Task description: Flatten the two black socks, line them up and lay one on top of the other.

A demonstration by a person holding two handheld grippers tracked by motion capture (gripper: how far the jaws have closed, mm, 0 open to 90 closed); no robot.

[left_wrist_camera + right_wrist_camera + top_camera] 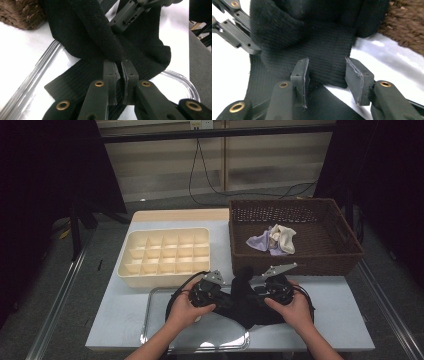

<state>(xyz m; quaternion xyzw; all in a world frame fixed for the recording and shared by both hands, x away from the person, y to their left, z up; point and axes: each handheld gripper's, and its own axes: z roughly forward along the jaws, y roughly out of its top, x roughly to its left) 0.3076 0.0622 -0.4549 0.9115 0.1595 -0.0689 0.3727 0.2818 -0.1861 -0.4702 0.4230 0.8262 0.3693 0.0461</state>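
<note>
White table (125, 315), black sock (82, 32) in left claw (121, 72)

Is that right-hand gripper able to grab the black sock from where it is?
Probably yes. The right gripper has its jaws apart, and the ribbed end of the black sock already lies between the pads with nothing in the way. The left gripper is clamped on another fold, holding it steady.

Dim room, dark at both sides in the high view; overhead light glares off the clear tray (160, 330). In the gripper views the white table (22, 42) blows out, and the black knit cloth (82, 30) stays soft-focused and grainy.
</note>
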